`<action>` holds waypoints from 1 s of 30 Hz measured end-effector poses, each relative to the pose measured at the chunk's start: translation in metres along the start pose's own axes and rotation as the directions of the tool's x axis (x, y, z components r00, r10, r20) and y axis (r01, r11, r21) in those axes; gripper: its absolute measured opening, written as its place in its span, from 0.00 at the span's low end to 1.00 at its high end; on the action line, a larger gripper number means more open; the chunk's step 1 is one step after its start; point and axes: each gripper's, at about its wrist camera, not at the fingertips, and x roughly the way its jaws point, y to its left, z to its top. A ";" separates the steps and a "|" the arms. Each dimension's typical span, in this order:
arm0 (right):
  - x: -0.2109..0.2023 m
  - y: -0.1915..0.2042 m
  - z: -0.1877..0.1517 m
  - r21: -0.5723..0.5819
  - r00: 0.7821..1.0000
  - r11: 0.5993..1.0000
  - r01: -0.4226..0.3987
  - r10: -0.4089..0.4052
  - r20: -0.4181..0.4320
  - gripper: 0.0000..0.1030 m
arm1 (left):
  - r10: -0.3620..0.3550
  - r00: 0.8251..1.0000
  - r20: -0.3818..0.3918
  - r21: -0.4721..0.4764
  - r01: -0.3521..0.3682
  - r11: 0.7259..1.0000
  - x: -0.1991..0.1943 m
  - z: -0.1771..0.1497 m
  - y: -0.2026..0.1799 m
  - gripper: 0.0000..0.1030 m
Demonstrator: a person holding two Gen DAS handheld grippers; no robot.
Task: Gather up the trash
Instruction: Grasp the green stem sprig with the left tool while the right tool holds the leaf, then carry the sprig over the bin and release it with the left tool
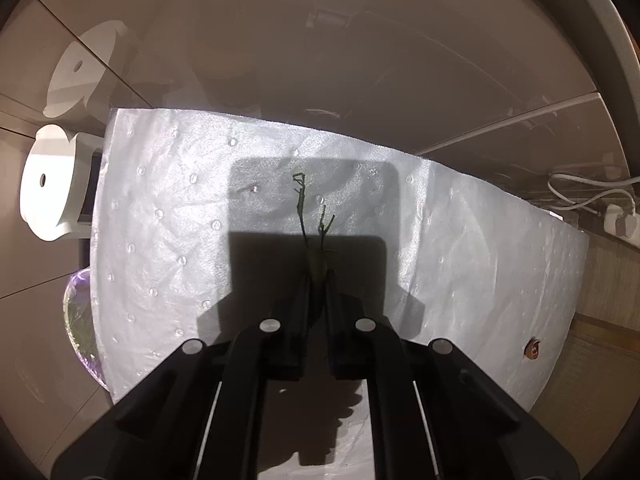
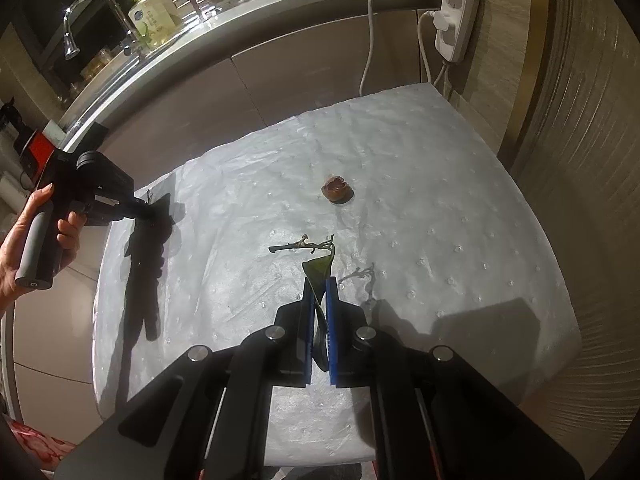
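A kitchen corner with glossy beige cabinet fronts holds a bench [image 2: 400, 168] draped in a crinkled white plastic sheet dotted with water drops.

Trash lies and hangs over that sheet. A thin green stem [image 1: 301, 208] sticks out from the tips of the left gripper [image 1: 319, 274], whose jaws are pressed together on it; from the right wrist view this gripper [image 2: 140, 210] sits at the left edge of the bench, pointing down at the sheet, its handle in a person's hand [image 2: 24, 240]. The right gripper [image 2: 319, 284] is clamped on a dark green leaf [image 2: 318, 268], which runs down between its blue pads [image 2: 331, 320] and pokes out past the tips over the near middle of the bench. Just beyond the leaf a pale dry twig [image 2: 300, 245] lies flat on the sheet; I cannot tell whether the 2 touch. Further toward the far edge, near the bench's centre, sits a brown nut shell [image 2: 336, 191], apart from the twig.

Behind the far right corner a white power strip [image 2: 458, 12] stands against the wall with cables plugged in. Past the cabinets on the left, a chrome faucet [image 2: 92, 12] arches over a sink beside a green soap bottle [image 2: 150, 20].
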 end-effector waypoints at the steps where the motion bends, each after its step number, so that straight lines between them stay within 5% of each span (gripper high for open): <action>1: 0.000 0.001 0.000 -0.004 1.000 1.000 -0.003 0.003 0.001 0.06 | 0.001 1.000 0.011 0.016 -0.001 1.000 -0.003 -0.004 -0.001 0.06; 7: -0.007 0.015 0.001 -0.041 1.000 0.999 -0.009 0.009 0.012 0.06 | 0.053 0.988 0.142 0.203 -0.082 0.976 -0.044 -0.044 -0.015 0.06; 16: -0.025 0.063 -0.002 -0.126 0.999 0.992 -0.014 0.018 0.037 0.06 | -0.010 0.931 0.365 0.428 -0.158 0.890 -0.133 -0.127 -0.015 0.06; 24: -0.038 0.129 -0.020 -0.207 0.999 0.978 -0.025 0.034 0.040 0.06 | -0.096 0.881 0.463 0.519 -0.182 0.835 -0.181 -0.185 0.047 0.06; 30: -0.047 0.187 -0.037 -0.271 0.998 0.962 -0.041 0.053 0.037 0.06 | -0.121 0.872 0.474 0.551 -0.188 0.813 -0.187 -0.213 0.111 0.06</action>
